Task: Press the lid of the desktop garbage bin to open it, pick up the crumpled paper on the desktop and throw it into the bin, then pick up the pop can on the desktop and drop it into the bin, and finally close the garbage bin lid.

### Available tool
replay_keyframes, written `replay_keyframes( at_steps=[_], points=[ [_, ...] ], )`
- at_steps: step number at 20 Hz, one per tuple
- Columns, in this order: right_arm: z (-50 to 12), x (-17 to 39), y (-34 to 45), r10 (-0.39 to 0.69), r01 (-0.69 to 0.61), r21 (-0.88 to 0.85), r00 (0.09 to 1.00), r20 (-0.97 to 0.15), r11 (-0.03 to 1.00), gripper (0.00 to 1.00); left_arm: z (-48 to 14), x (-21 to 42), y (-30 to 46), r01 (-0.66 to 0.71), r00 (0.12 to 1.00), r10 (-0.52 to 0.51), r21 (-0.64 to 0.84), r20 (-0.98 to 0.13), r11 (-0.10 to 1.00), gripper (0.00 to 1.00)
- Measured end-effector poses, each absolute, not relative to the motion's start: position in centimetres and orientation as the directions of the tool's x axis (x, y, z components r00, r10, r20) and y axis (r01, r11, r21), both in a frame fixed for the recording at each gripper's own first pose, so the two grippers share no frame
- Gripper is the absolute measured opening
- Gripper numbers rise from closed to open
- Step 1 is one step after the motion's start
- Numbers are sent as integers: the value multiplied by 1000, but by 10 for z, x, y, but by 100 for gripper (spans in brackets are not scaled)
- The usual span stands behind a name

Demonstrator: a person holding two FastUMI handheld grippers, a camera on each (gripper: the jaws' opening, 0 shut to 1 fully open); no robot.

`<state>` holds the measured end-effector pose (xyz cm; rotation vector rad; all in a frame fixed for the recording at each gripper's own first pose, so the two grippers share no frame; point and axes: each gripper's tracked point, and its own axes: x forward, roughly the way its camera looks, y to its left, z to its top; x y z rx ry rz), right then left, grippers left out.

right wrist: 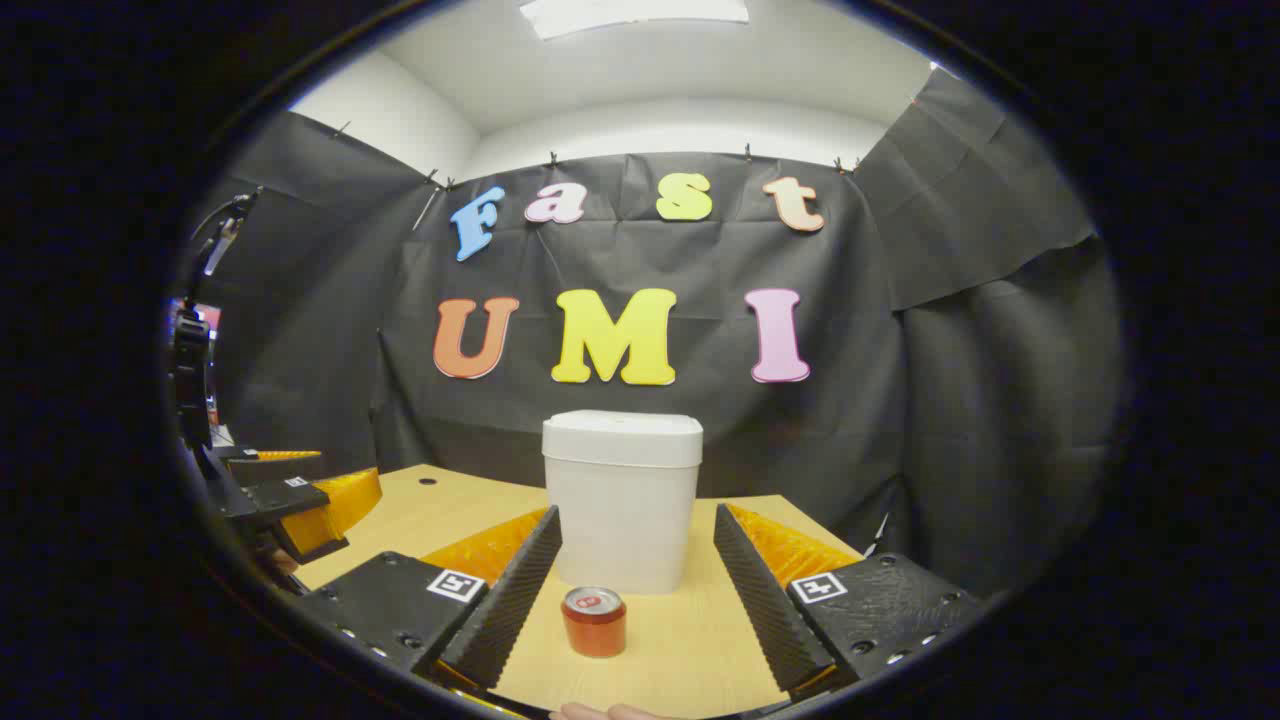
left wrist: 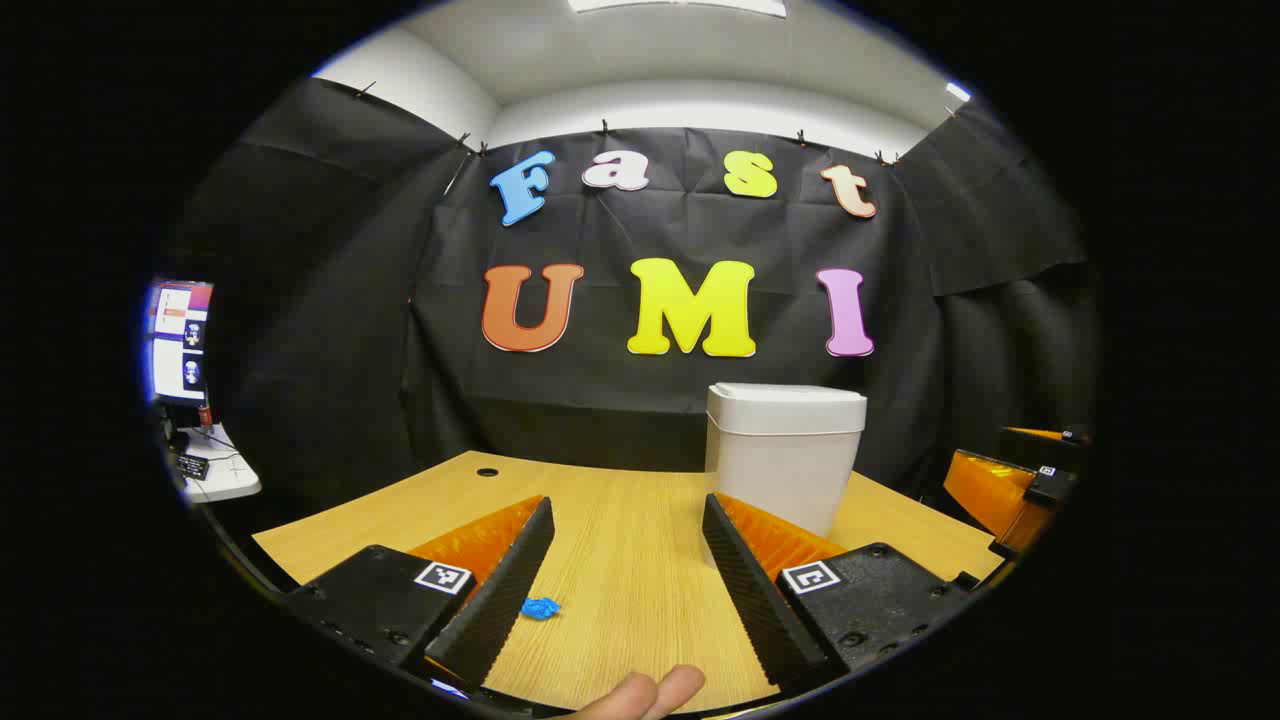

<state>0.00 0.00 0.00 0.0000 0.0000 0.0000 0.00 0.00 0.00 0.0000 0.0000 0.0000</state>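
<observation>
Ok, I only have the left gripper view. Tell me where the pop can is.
Observer: In the right gripper view, the pop can stands upright on the desk, just in front of the garbage bin.
Operator: Now give me the right gripper's state.
Observer: The right gripper is open. The can sits in the gap between its fingers, touching neither.
</observation>
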Motion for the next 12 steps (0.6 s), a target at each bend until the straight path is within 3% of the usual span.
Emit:
replay_keyframes(
  at_steps=[12],
  points=[
    [-14,5,-2,23,-23,4,998,-50,1000,95,-9,2,-1,-2,1000,2,23,-15,1000,97]
  ],
)
